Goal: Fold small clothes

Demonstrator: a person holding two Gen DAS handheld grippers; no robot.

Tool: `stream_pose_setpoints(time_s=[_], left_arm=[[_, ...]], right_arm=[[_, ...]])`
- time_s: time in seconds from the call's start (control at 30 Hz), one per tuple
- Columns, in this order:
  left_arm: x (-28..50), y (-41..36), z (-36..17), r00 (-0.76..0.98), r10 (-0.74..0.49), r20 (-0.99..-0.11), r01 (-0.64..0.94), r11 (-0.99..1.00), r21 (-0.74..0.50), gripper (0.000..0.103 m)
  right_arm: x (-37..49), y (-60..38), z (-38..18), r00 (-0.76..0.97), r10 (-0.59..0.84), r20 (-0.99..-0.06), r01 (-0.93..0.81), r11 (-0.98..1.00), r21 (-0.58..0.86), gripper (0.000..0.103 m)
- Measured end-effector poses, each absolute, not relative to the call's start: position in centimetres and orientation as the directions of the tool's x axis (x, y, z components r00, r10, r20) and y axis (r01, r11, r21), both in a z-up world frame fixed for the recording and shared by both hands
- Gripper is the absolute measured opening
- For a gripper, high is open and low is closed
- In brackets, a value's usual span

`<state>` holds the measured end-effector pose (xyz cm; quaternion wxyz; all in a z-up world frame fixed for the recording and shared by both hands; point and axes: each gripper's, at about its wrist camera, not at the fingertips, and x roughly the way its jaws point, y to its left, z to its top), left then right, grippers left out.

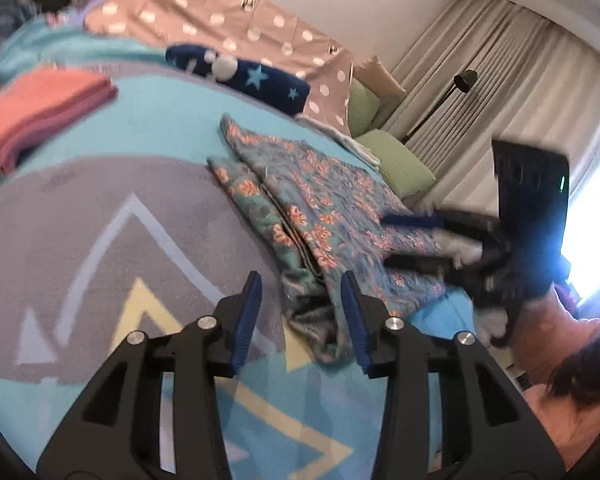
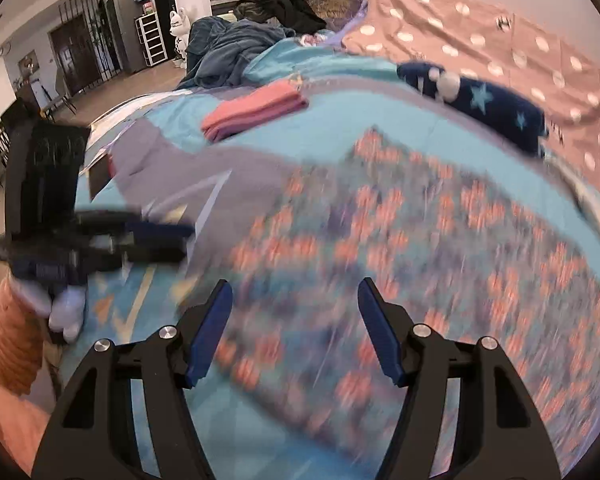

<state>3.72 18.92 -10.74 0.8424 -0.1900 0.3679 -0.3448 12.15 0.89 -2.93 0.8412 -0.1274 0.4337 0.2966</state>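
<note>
A small floral garment (image 1: 320,216), teal-blue with orange flowers, lies spread on the bed; it looks like trousers with two legs side by side. My left gripper (image 1: 302,312) is open, just above its near end. My right gripper (image 2: 294,320) is open and hovers over the same garment (image 2: 420,240), which is blurred there. The right gripper also shows in the left wrist view (image 1: 400,240) over the garment's right side. The left gripper shows in the right wrist view (image 2: 180,240) at the garment's left edge.
The bed has a blue and grey patterned cover (image 1: 100,220). A folded pink and purple pile (image 1: 40,112) lies at the far left. A navy star pillow (image 1: 252,80) and a pink dotted blanket (image 1: 220,20) lie behind. Green pillows (image 1: 396,160), curtains and a floor lamp stand at the right.
</note>
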Motion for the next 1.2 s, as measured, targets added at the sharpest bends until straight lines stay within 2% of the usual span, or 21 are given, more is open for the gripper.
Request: stream_pose_setpoints(time_s=[0.07,0.23,0.37,0.47,0.5,0.53,0.6,0.7,0.77,0.97,1.03,1.13,1.2], left_arm=[[4.6,18.1,-11.5,0.447,-0.712,-0.542,0.418,0.702,-0.577,0.040],[4.7,16.8,-11.6,0.379,-0.768,-0.516,0.450,0.640,-0.622,0.045],[4.6,16.1,-11.7,0.382,-0.747,-0.544,0.452,0.664,-0.596,0.046],[4.6,16.1,-11.9,0.387,-0.745,-0.543,0.445,0.667,-0.598,0.040],[4.6,16.1,-12.0,0.393,-0.739,-0.548,0.439,0.674,-0.594,0.026],[4.6,16.2,-12.2,0.385,-0.740,-0.551,0.427,0.673,-0.605,0.015],[4.3,16.7,-12.2,0.381,-0.755,-0.534,0.421,0.656,-0.627,0.010],[3.2,16.8,-11.7,0.415,-0.735,-0.537,0.422,0.678,-0.602,0.009],[2.9,17.4,-12.3,0.414,-0.739,-0.532,0.393,0.672,-0.627,0.009],[2.0,18.3,-12.6,0.419,-0.753,-0.507,0.385,0.653,-0.652,0.009],[2.0,18.2,-12.5,0.429,-0.744,-0.512,0.386,0.664,-0.641,0.012],[1.9,17.6,-12.3,0.442,-0.733,-0.517,0.394,0.676,-0.623,0.014],[1.9,17.5,-12.3,0.449,-0.727,-0.519,0.396,0.683,-0.614,0.016]], right_arm=[[14.4,2.2,-2.3,0.444,0.381,-0.811,-0.610,0.792,0.038,0.066],[21.7,7.4,-3.3,0.365,0.289,-0.885,-0.557,0.830,0.041,0.066],[24.4,11.6,-6.2,0.345,0.112,-0.932,-0.534,0.840,-0.097,0.066],[25.1,12.8,-8.3,0.310,0.036,-0.950,-0.522,0.842,-0.139,0.064],[25.3,12.8,-8.7,0.308,0.034,-0.951,-0.510,0.849,-0.135,0.049],[25.3,12.7,-8.7,0.318,0.043,-0.947,-0.502,0.855,-0.130,0.007],[25.9,12.0,-8.4,0.322,0.082,-0.943,-0.484,0.870,-0.090,0.002],[27.6,10.7,-7.8,0.333,0.148,-0.931,-0.427,0.904,-0.009,0.001],[28.4,10.2,-8.2,0.316,0.176,-0.932,-0.420,0.907,0.029,0.001],[26.8,8.7,-6.0,0.321,0.401,-0.858,-0.493,0.844,0.210,0.003],[25.2,7.4,-3.8,0.368,0.414,-0.832,-0.504,0.841,0.196,0.013],[21.5,5.9,-1.6,0.454,0.393,-0.799,-0.554,0.827,0.092,0.026],[18.3,4.3,-0.9,0.507,0.375,-0.776,-0.572,0.820,0.022,0.027]])
